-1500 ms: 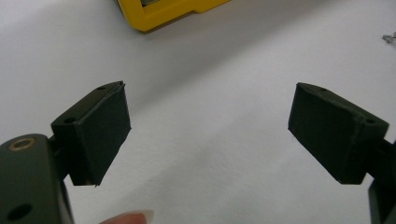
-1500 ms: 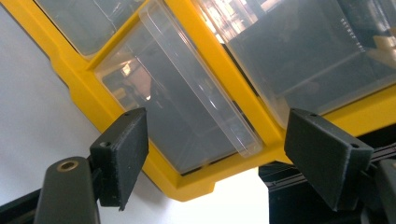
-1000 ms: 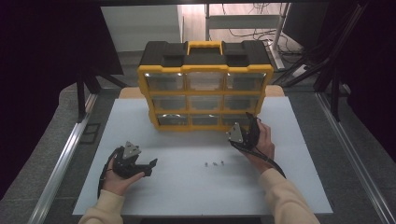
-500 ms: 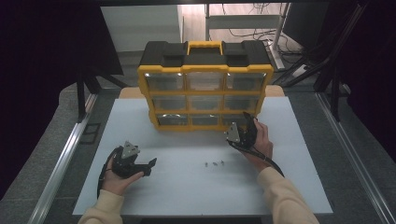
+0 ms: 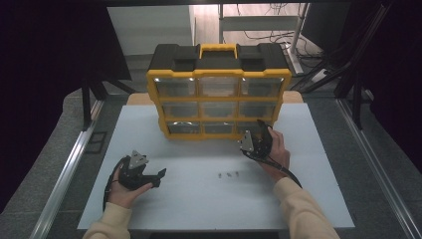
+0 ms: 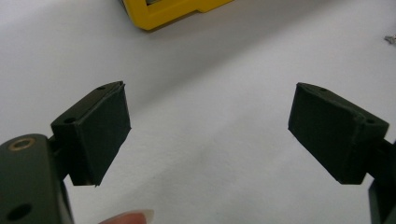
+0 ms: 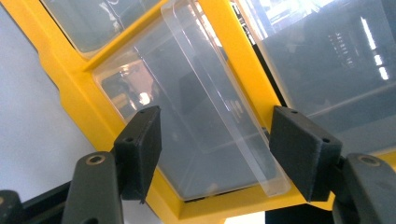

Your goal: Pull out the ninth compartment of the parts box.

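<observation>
Right gripper view: closing fingers [image 7: 303, 149] flank the clear drawer's handle [image 7: 224, 107], not yet pressing.

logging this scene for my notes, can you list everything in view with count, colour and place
organiser cabinet: one, yellow frame with black top and yellow handle, at the far middle of the table, nine drawer fronts in three rows
bottom right drawer: one, clear plastic, its lip between the right gripper's jaws
small screws: about three, dark, loose on the table in front of the cabinet
table: one, white top
left gripper: one, black, low over the near left of the table, jaws wide apart with nothing between them
right gripper: one, black, at the bottom right drawer, jaws have just been closing, pads not yet pressing
</observation>
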`<state>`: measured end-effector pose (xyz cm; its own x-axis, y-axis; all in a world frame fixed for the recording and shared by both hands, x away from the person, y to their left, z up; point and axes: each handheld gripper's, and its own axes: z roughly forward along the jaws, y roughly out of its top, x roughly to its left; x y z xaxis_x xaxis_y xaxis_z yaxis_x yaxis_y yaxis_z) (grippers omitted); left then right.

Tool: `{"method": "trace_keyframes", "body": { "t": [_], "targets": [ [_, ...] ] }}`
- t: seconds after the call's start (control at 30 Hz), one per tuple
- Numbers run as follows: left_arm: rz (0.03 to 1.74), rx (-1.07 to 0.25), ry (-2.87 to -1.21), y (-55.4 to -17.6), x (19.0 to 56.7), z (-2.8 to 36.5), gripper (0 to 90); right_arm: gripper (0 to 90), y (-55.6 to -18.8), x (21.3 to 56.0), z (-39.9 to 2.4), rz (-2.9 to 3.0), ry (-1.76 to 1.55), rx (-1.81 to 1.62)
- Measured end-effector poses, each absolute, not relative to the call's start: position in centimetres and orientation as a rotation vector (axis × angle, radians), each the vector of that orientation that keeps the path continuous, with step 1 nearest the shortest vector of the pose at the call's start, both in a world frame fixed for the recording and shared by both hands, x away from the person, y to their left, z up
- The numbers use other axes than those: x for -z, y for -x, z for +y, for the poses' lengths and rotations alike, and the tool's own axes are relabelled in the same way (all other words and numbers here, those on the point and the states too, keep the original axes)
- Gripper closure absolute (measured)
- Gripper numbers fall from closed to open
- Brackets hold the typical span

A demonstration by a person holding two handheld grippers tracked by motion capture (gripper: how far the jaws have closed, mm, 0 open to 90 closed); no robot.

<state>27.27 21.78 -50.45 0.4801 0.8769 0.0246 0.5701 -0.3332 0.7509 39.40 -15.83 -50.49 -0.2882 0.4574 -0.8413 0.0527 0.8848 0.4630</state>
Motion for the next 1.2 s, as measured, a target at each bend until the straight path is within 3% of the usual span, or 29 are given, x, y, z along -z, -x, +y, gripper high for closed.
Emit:
{"method": "trace_keyframes", "body": {
  "t": [0.43,1.2],
  "targets": [
    [1.193,-0.567,-2.039,-27.26,50.44,21.76,13.2,40.3,-39.4,50.74,-15.78,1.802,-0.357,-0.392],
    [1.191,-0.565,-2.042,-27.23,50.3,21.56,13.2,61.6,-39.28,50.65,-15.82,1.729,-0.378,-0.395]
  ]
}}
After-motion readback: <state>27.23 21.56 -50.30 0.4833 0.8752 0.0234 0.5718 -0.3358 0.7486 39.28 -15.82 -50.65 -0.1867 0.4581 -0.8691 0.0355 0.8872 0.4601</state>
